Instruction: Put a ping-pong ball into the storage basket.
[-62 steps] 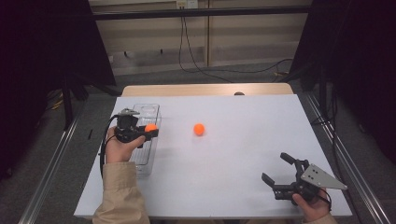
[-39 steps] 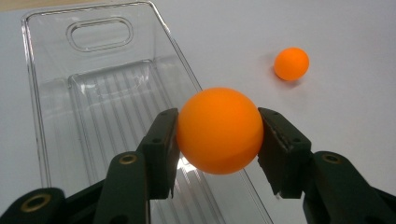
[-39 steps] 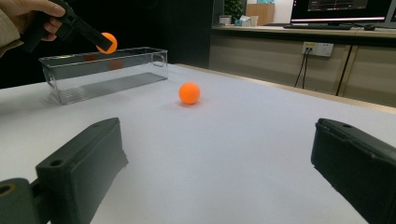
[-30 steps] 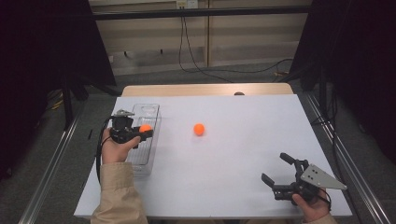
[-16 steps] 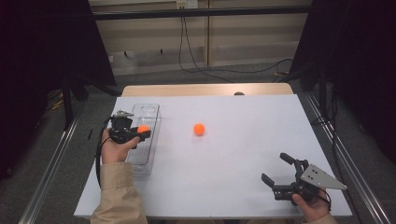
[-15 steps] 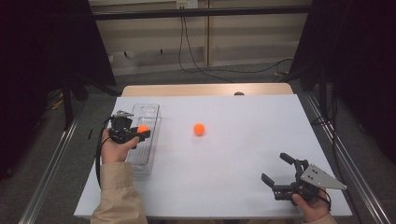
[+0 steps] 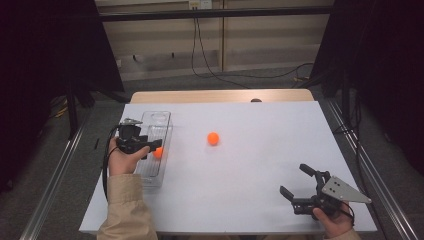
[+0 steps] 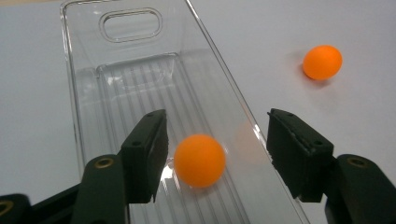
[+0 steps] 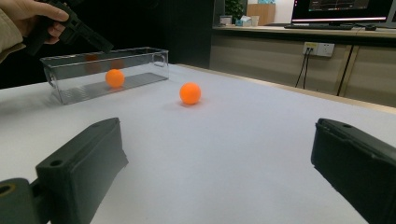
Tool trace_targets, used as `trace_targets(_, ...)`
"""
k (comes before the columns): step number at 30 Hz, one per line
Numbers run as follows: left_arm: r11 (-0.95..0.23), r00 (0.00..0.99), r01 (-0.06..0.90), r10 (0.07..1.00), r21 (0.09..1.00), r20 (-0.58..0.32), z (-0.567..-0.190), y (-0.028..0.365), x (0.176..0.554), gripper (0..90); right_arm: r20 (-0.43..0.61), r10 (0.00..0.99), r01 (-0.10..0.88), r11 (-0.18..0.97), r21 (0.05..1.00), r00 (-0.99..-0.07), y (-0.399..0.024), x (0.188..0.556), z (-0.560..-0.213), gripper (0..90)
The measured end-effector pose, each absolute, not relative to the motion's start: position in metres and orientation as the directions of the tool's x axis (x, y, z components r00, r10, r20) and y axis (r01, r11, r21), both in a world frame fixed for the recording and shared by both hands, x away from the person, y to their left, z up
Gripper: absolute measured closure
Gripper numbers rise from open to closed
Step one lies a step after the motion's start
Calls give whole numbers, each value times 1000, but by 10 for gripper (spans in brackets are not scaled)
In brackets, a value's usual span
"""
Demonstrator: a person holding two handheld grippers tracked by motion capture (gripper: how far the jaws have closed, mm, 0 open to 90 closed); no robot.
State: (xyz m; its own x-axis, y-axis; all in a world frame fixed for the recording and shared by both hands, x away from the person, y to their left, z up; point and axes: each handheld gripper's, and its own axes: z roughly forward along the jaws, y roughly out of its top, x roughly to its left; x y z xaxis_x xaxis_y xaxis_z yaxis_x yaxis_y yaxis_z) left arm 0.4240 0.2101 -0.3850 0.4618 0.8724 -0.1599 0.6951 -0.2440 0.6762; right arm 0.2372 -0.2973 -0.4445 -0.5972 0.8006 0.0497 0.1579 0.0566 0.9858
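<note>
Orange ball [image 8: 200, 160] lies on the ribbed floor of the clear plastic bin [image 8: 88, 116], seen between the jaws of the left gripper [image 8: 217, 156] in the left gripper view. Both pads stand clear of it: the left pad is just beside the ball with a thin gap, the right pad is well off and sits outside the bin's long wall. These jaws have just been opening, and the ball is released, resting in the bin. In the high view the same ball [image 7: 158, 152] shows inside the bin [image 7: 159, 118], directly under the left gripper [image 7: 150, 147], which the left hand [image 7: 122, 157] holds over the bin's near half.

A second orange ball [image 7: 213, 138] rests on the white table [image 7: 260, 150], apart from the bin and toward the table's middle; the right gripper view shows it [image 9: 190, 93] beside the bin's end wall.

The right gripper [image 7: 295, 184] is held low at the near right corner of the table, jaws spread wide with nothing between them, well apart from both balls.
</note>
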Motion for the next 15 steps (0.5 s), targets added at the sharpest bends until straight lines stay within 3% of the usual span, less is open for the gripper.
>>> trace_targets(15, -269, 505, 675, 848, 687, -163, -376, 193, 421, 296, 48, 801, 158, 58, 986, -597, -297, 237, -444, 23)
